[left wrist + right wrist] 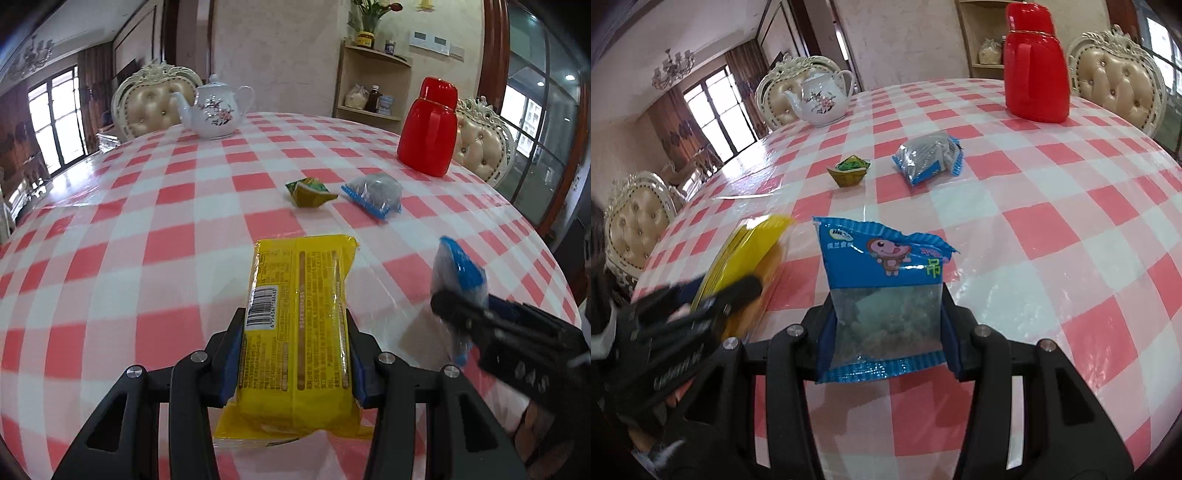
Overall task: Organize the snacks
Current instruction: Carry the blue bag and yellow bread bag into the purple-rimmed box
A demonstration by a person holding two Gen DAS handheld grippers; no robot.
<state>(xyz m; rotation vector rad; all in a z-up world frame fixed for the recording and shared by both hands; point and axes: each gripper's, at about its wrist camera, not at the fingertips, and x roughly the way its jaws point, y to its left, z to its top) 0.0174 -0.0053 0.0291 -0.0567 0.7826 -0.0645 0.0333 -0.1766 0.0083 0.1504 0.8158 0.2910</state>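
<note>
Your left gripper (pixel 295 350) is clamped on the yellow snack pack (pixel 295 332): both blue pads press its long sides, and the pack lies lengthwise between the fingers with its barcode face up, raised above the checked tablecloth (pixel 166 221). Your right gripper (pixel 886 332) is clamped on the blue snack bag (pixel 882 295) in the same manner, the pads bearing on the clear lower part of the bag while the printed blue top stands up beyond the fingertips. Each tool appears in the other's camera: the right gripper enters the left wrist view from the lower right, and the left gripper enters the right wrist view from the lower left, somewhat blurred. Note two further snacks lying on the cloth farther out, near the middle of the table: a small green and gold packet (pixel 308 192) and, just beside it on the right, a second blue-edged bag (pixel 373 194) with dark contents. Beyond these stand a white floral teapot (pixel 216 110) on the left and a red thermos jug (pixel 428 125) on the right, well apart from each other.
</note>
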